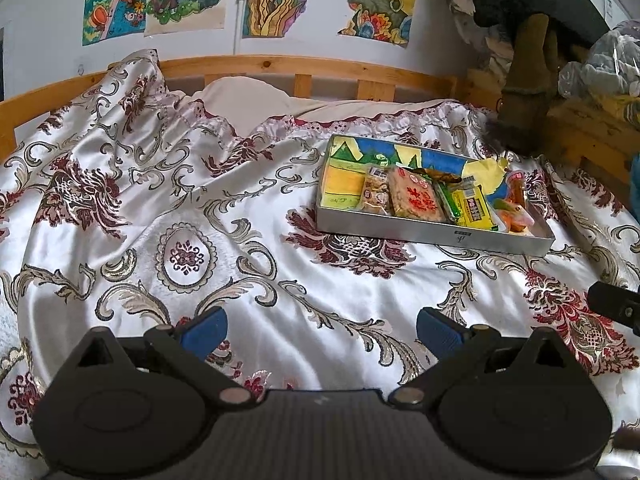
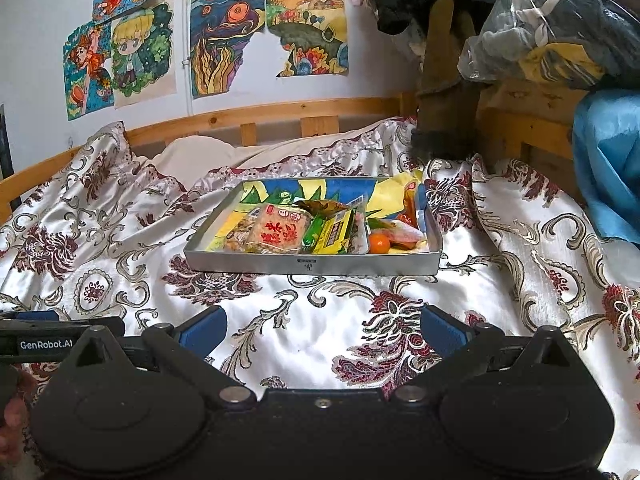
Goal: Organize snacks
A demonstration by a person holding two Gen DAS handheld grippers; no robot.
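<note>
I see both tools hovering near me over the patterned bedspread (image 1: pixel 168 208), the left gripper (image 1: pixel 322 330) and the right gripper (image 2: pixel 322 330) each spread wide with nothing between the blue pads (image 2: pixel 438 330). The snacks sit farther off in the metal tray (image 2: pixel 360 266), well apart from both tools: a clear pack with red characters (image 2: pixel 280 232), a yellow packet (image 2: pixel 334 234) just right of it, and a small orange fruit (image 2: pixel 379 243) toward the tray's right end. Drawings (image 2: pixel 128 56) hang on the far wall behind the wooden bed rail (image 2: pixel 280 114).
</note>
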